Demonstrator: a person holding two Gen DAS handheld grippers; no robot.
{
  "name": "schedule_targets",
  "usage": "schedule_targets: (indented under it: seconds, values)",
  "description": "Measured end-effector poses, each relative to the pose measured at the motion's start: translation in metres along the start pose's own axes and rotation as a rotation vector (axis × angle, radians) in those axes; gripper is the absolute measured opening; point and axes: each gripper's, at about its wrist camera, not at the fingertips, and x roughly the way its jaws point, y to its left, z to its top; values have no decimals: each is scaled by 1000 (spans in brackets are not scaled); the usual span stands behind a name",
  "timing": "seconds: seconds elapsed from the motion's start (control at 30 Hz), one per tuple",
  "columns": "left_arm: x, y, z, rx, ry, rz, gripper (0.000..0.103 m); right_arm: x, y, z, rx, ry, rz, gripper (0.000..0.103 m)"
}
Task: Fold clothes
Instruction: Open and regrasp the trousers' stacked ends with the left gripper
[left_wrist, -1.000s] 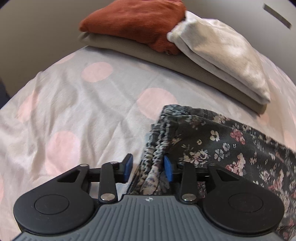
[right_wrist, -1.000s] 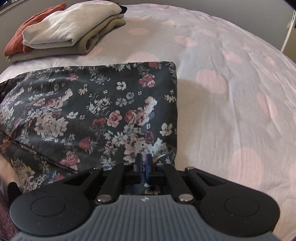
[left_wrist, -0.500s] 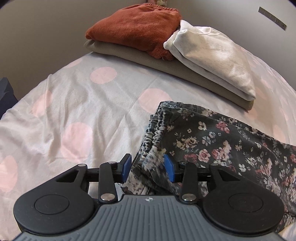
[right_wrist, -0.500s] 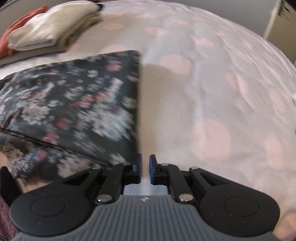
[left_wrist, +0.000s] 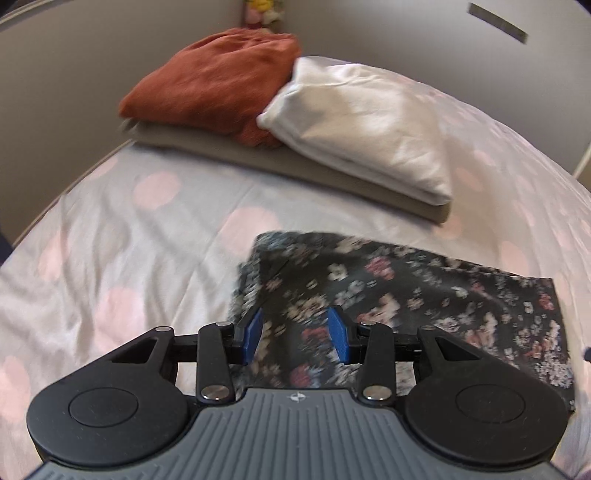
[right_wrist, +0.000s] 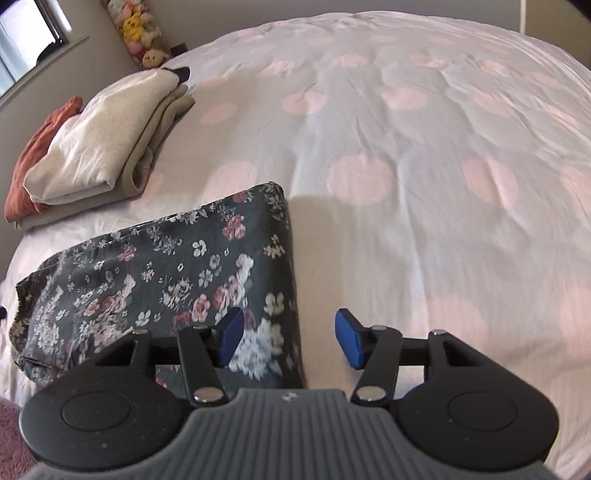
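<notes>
Hovering my left claw (left_wrist: 295, 338) part-open, empty, over folded dark floral garment (left_wrist: 406, 295) on pink-dotted white bed (left_wrist: 147, 229); right claw (right_wrist: 288, 338) opening, empty.

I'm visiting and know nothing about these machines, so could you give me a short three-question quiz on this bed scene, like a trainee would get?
1. True or false: the floral garment lies folded on the dotted bedspread.
2. In the pile of folded clothes, which piece lies at the bottom? A) rust-red B) white C) beige
3. Fill in: the right gripper has ____ between its pads.

Key
1. True.
2. C: the beige piece lies under the rust-red one and the white one.
3. Nothing; its jaws are opening above the garment's edge. The left gripper hangs open over the cloth.
</notes>
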Motion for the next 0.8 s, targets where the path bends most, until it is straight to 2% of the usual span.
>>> schedule_targets:
  seconds: [0.17,0.27,0.4,0.5,0.7,0.8]
  values:
    - [14,-35,11,58,58,-43,43,18,-3,1,31,30,17,60]
    - [24,-57,19,16,120,-78,43,25,-3,-1,42,51,25,62]
    - [41,-88,24,28,205,-107,43,30,-1,-2,50,65,41,62]
    - [56,-109,25,62,269,-100,43,28,1,1,43,42,48,70]
    - [77,-125,12,119,345,-96,43,27,-1,4,47,10,67,72]
    - [87,-125,11,115,352,-115,36,31,-7,6,64,-2,90,72]
